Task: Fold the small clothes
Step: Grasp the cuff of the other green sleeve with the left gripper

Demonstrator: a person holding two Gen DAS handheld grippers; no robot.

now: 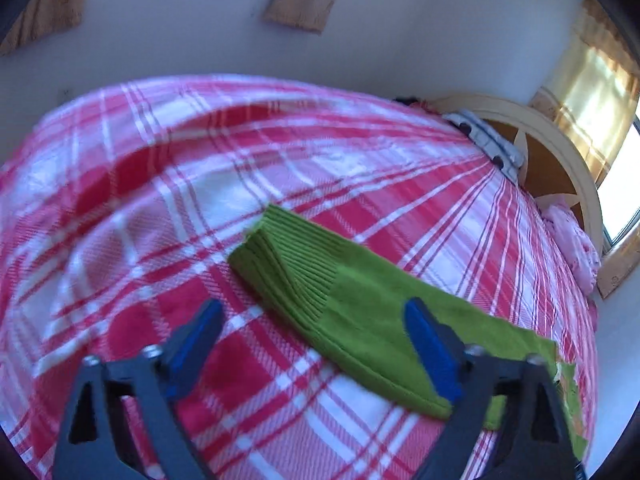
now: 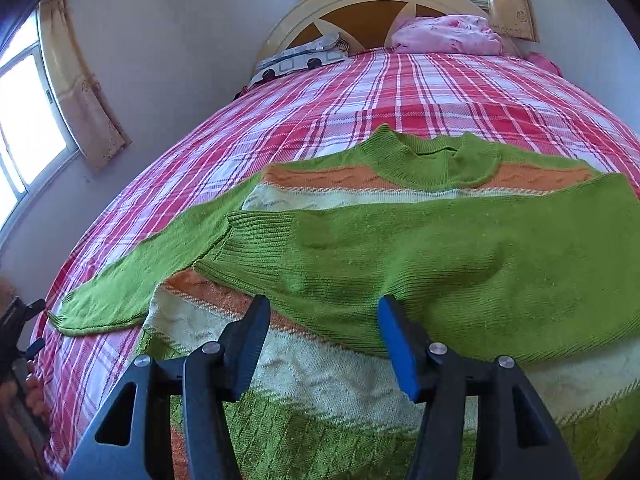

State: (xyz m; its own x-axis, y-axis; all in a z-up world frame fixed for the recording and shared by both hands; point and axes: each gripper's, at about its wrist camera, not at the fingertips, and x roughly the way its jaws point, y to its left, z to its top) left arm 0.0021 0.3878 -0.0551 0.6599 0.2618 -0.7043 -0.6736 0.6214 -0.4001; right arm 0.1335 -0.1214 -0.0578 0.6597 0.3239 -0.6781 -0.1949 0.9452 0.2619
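Observation:
A small green sweater (image 2: 440, 240) with orange and cream stripes lies flat on the red plaid bed cover (image 2: 360, 92). Its right sleeve is folded across the chest, the ribbed cuff (image 2: 260, 228) near the left side. Its left sleeve (image 2: 132, 280) stretches out over the bed. My right gripper (image 2: 322, 308) is open and empty, just above the sweater's body. In the left wrist view the outstretched sleeve (image 1: 360, 304) lies diagonally, with its ribbed cuff (image 1: 280, 252) farthest from me. My left gripper (image 1: 314, 312) is open and empty above that sleeve, with the right finger over it.
A curved wooden headboard (image 2: 360, 4) stands at the bed's far end, with a pink bundle (image 2: 448, 34) and a patterned pillow (image 2: 304, 56) before it. Windows with yellow curtains (image 2: 80, 92) line the walls. The other gripper (image 2: 20, 320) shows at the left edge.

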